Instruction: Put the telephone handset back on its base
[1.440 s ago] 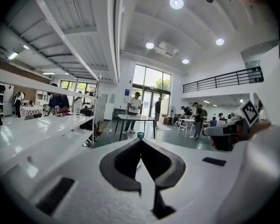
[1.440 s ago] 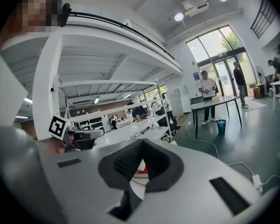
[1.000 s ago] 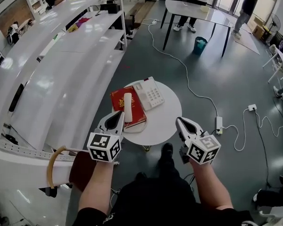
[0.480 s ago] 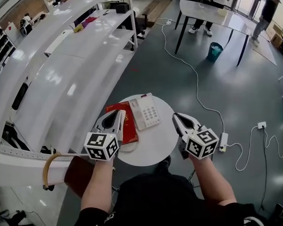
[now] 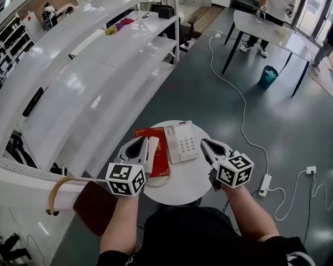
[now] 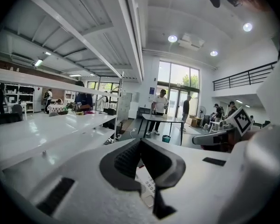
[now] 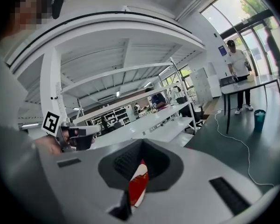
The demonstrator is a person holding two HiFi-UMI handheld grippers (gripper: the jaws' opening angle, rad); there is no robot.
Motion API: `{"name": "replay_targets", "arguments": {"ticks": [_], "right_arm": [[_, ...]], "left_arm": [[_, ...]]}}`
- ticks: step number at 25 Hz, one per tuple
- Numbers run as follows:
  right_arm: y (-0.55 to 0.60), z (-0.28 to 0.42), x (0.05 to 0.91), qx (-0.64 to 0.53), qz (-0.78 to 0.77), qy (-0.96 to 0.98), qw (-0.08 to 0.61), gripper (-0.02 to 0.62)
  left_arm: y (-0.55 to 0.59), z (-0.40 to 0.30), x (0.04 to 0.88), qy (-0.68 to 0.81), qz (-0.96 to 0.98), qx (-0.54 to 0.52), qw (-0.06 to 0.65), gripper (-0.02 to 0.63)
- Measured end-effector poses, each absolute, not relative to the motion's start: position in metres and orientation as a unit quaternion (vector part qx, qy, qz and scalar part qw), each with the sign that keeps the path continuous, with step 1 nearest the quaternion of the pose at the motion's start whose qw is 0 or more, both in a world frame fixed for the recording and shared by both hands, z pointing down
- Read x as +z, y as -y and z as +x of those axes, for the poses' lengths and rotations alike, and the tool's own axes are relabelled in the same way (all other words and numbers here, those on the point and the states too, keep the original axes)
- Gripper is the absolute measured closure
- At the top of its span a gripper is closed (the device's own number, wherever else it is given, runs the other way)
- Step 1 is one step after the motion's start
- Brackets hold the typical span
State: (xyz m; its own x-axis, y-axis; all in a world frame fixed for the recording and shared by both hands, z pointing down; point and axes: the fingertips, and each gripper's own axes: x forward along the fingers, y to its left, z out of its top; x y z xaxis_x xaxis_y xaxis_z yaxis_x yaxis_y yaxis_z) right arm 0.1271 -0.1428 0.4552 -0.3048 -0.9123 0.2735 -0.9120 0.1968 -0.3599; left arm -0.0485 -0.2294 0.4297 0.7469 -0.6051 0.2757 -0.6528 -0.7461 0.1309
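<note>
A white telephone base (image 5: 181,143) with a keypad sits on the small round white table (image 5: 180,188). Beside it lies a red book (image 5: 160,160), and the white handset (image 5: 154,149) rests on that book. My left gripper (image 5: 145,142) hovers over the book's left part, right next to the handset, its jaws shut and empty. My right gripper (image 5: 204,143) hangs just right of the base, also shut with nothing held. The left gripper view shows shut jaws (image 6: 141,142) with the keypad (image 6: 147,185) below them. In the right gripper view, the book (image 7: 139,185) shows under the shut jaws (image 7: 142,142).
Long curved white counters (image 5: 72,93) run along the left. A brown seat (image 5: 94,204) with a curved wooden piece (image 5: 54,190) stands at the table's near left. A cable and power strip (image 5: 265,184) lie on the floor at right. A dark-legged table (image 5: 272,29), people and a teal bin (image 5: 268,75) are behind.
Both grippers have moved forward over the round table. The left one now partly covers the book beside the handset, and the right one has closed in on the telephone base.
</note>
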Motion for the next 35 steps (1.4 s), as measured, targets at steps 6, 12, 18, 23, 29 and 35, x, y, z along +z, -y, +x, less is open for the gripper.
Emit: {"name": "replay_targets", "arguments": {"ticks": [6,12,18,23,29,35], "right_arm": [[0.164,0.073,0.449,-0.225,-0.573,-0.788,-0.03,0.589],[0.165,0.04,0.467,-0.238,-0.561,-0.791,-0.051,0.589],[0.168,0.053,0.489,-0.258,-0.549,-0.793,-0.06,0.589],[0.181,0.074,0.496,-0.266,-0.541,-0.796,-0.053,0.589],[0.188,0.097,0.531,-0.303,-0.53,-0.79,-0.063,0.589],[0.195,0.106,0.548,-0.32,-0.52,-0.789,-0.065,0.589]], "left_arm": [[0.235,-0.088,0.444,0.339,0.926,0.107,0.126,0.603],[0.237,-0.103,0.483,0.33,0.922,0.131,0.156,0.603],[0.235,-0.092,0.523,0.327,0.91,0.163,0.193,0.601],[0.244,-0.08,0.552,0.337,0.897,0.198,0.206,0.595],[0.249,-0.072,0.611,0.343,0.87,0.256,0.245,0.531],[0.252,-0.072,0.664,0.348,0.842,0.32,0.261,0.404]]}}
